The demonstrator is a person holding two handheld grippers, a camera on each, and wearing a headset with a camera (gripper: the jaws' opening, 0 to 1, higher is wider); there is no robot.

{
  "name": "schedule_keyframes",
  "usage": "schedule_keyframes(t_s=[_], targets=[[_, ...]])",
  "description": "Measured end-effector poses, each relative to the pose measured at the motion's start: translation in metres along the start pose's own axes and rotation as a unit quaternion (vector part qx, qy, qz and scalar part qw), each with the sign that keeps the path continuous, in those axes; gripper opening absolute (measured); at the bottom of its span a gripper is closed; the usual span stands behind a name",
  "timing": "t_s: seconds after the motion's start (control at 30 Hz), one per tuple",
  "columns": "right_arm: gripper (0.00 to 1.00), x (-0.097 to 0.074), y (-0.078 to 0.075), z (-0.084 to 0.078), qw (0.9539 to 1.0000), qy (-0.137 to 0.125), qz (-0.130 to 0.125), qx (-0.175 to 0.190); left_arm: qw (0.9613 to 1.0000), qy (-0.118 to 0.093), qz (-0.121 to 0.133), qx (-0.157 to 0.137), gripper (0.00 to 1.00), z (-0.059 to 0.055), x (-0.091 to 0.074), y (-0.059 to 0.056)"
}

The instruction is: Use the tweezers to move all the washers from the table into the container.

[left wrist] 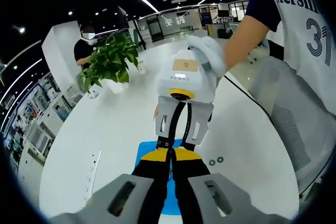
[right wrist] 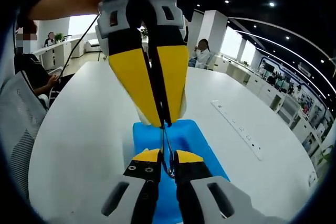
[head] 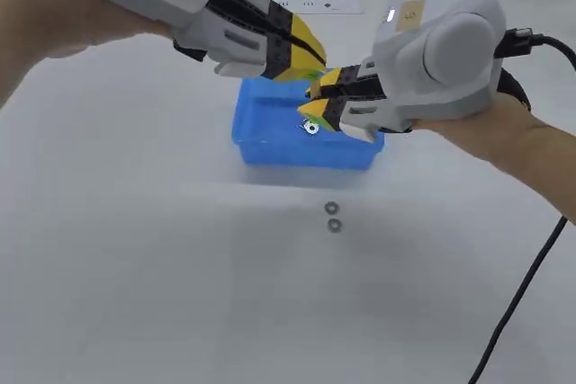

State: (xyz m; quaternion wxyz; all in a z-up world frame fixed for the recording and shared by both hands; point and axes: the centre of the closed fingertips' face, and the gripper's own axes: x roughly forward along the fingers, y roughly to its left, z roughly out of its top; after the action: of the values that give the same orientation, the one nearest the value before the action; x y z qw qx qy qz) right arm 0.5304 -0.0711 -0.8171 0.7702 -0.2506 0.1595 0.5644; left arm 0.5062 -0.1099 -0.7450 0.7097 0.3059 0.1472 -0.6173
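Left gripper point(head: 318, 66) and right gripper point(head: 315, 103) jaws clamp the tweezers point(right wrist: 167, 156), a washer point(head: 310, 128) at their tip over the container point(head: 297, 156). Two washers point(head: 331, 209) wait beside it.

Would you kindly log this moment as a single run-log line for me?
left gripper: shut on tweezers | right gripper: shut on tweezers | washer: over container | two washers: on table

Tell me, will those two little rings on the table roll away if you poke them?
Probably not. The two washers lie flat on the table, so they would likely slide, not roll. They look thin and small, so probably light and fiddly to pinch; the shiny metal may slip.
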Motion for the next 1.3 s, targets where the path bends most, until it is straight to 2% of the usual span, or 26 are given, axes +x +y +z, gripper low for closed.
schedule_keyframes(t_s=[0.13, 0.37, 0.63, 0.8, 1.0, 1.13, 1.3], targets=[[0.11, 0.011, -0.001, -0.009, 0.9999, 0.01, 0.004, 0.007, 0.9999, 0.007, 0.0, -0.015, 0.05, -0.013, 0.007, 0.004], [0.11, 0.021, 0.003, -0.018, 0.9996, 0.017, 0.013, 0.019, 0.9993, 0.016, -0.003, -0.035, 0.05, -0.029, 0.013, 0.005], [0.12, 0.02, 0.001, -0.021, 0.9995, 0.016, 0.011, 0.024, 0.9992, 0.014, -0.004, -0.037, 0.05, -0.03, 0.016, 0.005], [0.13, 0.016, 0.0, -0.02, 0.9995, 0.015, 0.01, 0.025, 0.9994, 0.015, -0.006, -0.032, 0.05, -0.027, 0.015, 0.004], [0.13, 0.007, 0.002, -0.012, 0.9997, 0.008, 0.008, 0.022, 0.9996, 0.013, -0.002, -0.025, 0.05, -0.019, 0.007, 0.002], [0.13, -0.001, 0.002, 0.001, 0.9998, -0.006, 0.002, 0.016, 0.9999, 0.01, -0.001, -0.011, 0.05, -0.005, -0.002, 0.001], [0.13, -0.014, 0.007, 0.019, 0.9998, -0.018, -0.003, 0.004, 1.0, 0.004, -0.001, 0.008, 0.05, 0.014, -0.015, -0.006]])
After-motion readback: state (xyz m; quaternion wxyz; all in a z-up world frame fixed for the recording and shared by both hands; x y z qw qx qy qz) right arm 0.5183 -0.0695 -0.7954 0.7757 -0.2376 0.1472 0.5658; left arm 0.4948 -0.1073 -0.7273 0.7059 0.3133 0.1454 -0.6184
